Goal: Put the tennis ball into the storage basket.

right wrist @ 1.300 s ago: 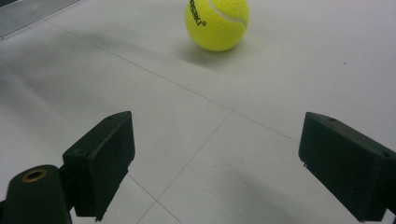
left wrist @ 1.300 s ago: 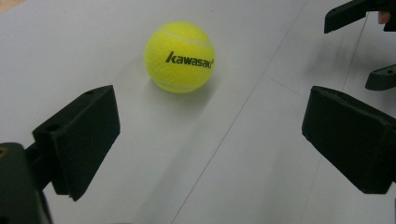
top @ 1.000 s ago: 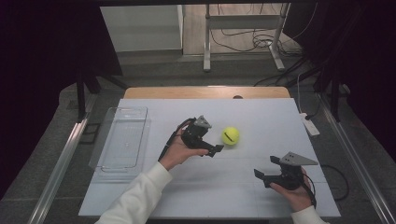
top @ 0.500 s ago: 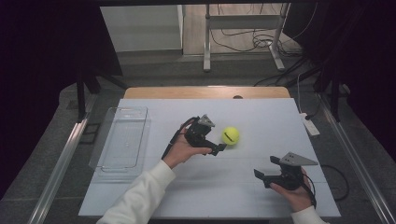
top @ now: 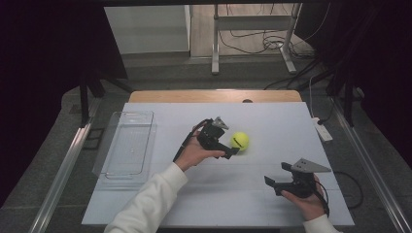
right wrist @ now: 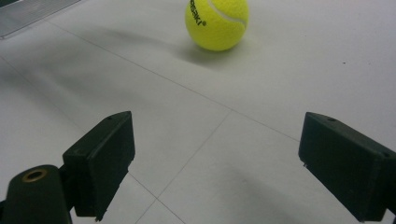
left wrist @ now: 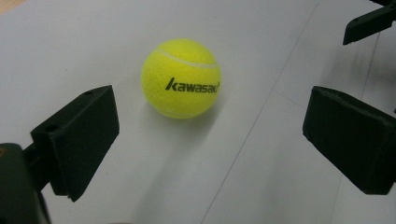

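Observation:
A yellow tennis ball (top: pixel 239 141) with black lettering rests on the white table (top: pixel 204 194), near its middle. My left gripper (top: pixel 232 149) is just left of the ball, open, its jaws wide apart. In the left gripper view the ball (left wrist: pixel 181 78) lies a short way ahead, between the lines of the two jaws and untouched. My right gripper (top: pixel 275 177) stands open near the front right of the table, with nothing between its jaws. The ball (right wrist: pixel 216 22) shows farther off in the right gripper view.
A clear plastic tray (top: pixel 127 144) lies at the left edge of the table. A white power strip (top: pixel 322 128) sits at the right edge. A wooden strip (top: pixel 214 95) borders the far side. The other gripper's jaw (left wrist: pixel 369 21) shows at the top right of the left gripper view.
My left gripper has edged right, closer to the ball. The ball and my right gripper have stayed put.

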Demonstrator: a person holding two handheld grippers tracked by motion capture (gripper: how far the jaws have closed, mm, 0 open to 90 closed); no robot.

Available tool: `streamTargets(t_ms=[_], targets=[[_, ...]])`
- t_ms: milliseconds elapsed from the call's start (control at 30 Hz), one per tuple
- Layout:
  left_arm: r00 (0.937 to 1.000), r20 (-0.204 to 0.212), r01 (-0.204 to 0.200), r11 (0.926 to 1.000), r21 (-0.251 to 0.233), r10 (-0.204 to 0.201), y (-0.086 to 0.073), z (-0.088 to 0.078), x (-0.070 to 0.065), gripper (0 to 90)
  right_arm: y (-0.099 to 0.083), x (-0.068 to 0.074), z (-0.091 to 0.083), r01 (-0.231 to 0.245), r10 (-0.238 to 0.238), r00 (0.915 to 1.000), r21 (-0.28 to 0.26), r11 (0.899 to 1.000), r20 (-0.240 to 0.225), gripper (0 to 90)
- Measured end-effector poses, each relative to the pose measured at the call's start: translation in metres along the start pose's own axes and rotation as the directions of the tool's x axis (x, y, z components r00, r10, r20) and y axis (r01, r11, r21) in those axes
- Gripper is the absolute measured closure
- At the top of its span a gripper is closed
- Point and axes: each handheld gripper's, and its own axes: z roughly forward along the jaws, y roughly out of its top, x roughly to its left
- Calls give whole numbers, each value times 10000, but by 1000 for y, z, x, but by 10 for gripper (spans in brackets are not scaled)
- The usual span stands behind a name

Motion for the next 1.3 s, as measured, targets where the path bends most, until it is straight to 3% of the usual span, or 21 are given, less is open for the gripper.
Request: streamTargets(t_ms=[833,1300], targets=[[10000,-86,12,9996,289,-9,13,21,9,42,0,0,-1,-26,26,10000,-62,10000,-65,107],[9994,-155,301,9988,373,-296,14,30,18,41,-1,0,-1,-30,30,10000,-38,10000,-80,107]])
